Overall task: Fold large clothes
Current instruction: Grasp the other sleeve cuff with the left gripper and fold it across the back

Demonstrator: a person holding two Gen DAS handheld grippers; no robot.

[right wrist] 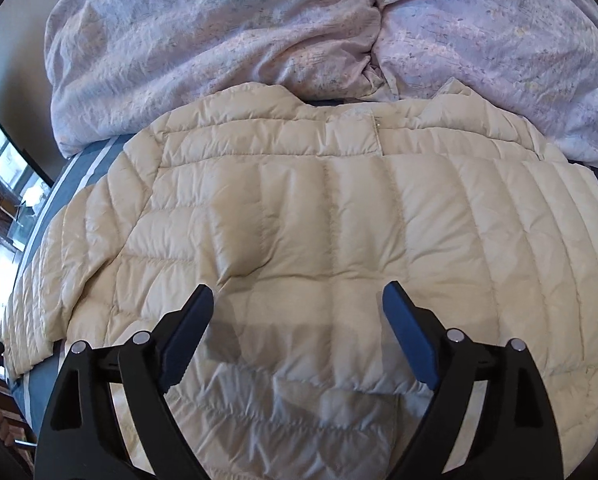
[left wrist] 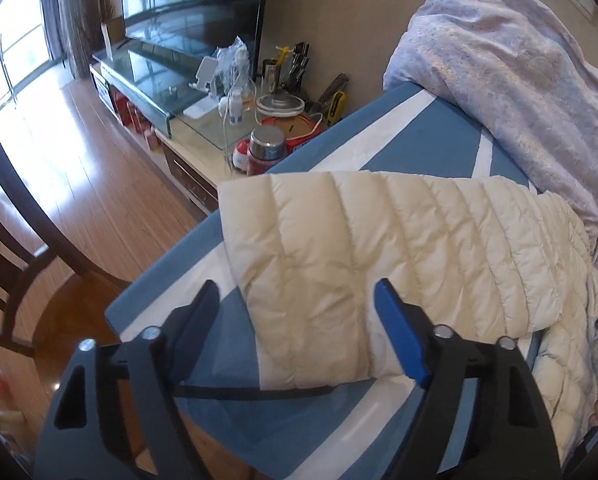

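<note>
Blue-and-white bedsheet [left wrist: 427,136] under cream puffer jacket [right wrist: 299,216], wooden floor [left wrist: 71,168] beside; both grippers wide, empty.

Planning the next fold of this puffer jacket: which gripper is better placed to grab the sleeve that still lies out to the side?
Left, probably. The left gripper stands open right over the sleeve end lying on the bedsheet. The right gripper hangs open above the jacket body, away from that sleeve.
</note>
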